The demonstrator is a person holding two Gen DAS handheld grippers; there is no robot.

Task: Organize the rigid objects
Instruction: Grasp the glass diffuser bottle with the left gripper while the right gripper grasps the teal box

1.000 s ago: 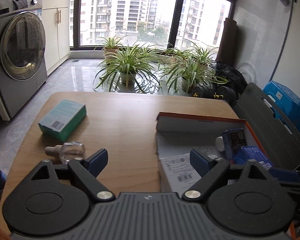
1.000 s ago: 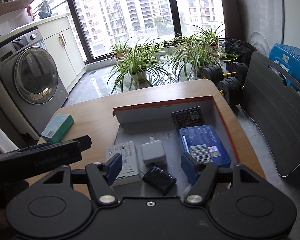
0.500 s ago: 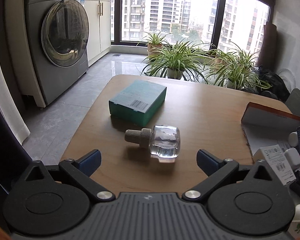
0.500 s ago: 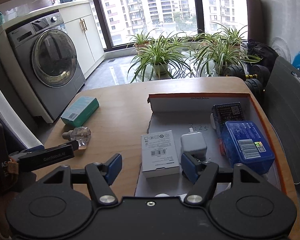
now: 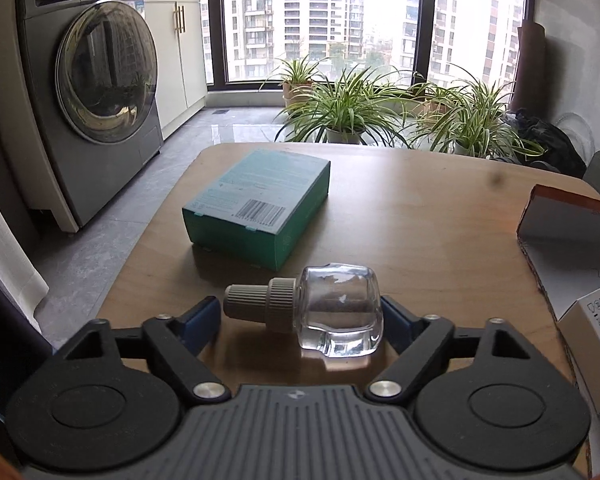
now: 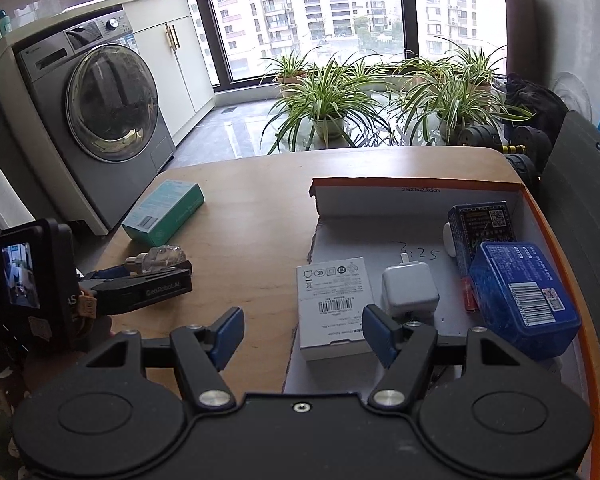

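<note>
Left wrist view: your left gripper (image 5: 302,318) straddles the bottle (image 5: 320,312), which lies on its side on the table (image 5: 420,216), cap toward 9 o'clock and glass body toward 3 o'clock. The jaws are closing with the bottle between them. The right pad sits at the glass base, seemingly touching, while the left pad stands just clear of the cap, so no grip is made yet. You approach along the bottle's long axis, probably because cap end and base give the pads two opposing ends to bear on, where the rounded glass sides could roll away.

The teal box (image 5: 260,208) lies flat at 12 o'clock from the bottle, near but apart. It is the other loose item left outside the tray.

Right wrist view: your right gripper (image 6: 304,336) hangs over the near left edge of the tray (image 6: 556,240), jaws parted and holding nothing. The white box (image 6: 332,304) lies partly between the pads but neither presses on it. The tray, at 3 o'clock from the bottle, already holds the white box, a charger (image 6: 410,288), a dark box (image 6: 482,224) and a blue case (image 6: 520,296), packed toward its right wall. This leaves bare floor at its far left, a likely place for the bottle.
</note>
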